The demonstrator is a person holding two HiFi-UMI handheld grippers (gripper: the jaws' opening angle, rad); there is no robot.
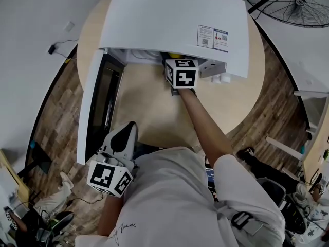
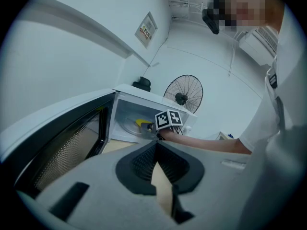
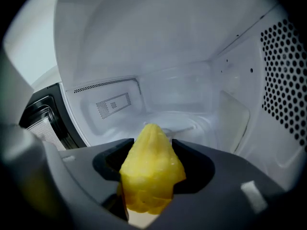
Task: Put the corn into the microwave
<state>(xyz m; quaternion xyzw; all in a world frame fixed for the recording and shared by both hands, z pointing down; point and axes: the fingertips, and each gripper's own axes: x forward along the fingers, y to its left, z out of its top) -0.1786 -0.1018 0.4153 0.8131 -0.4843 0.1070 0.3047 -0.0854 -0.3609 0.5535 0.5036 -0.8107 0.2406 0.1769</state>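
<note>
Soft even indoor light, fisheye-warped dark corners, blurred foregrounds.

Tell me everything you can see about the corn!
The corn is a bright yellow, bumpy piece of cob that narrows to a blunt tip. The right tongs pinch it from both sides, with its tip pointing forward into the open white microwave. It is held up in the air there and seems to touch nothing but the tongs.

The corn (image 3: 149,171) is yellow inside the white microwave (image 1: 169,19); its door window (image 1: 107,101) is black; the table (image 1: 149,104) beneath is tan.
</note>
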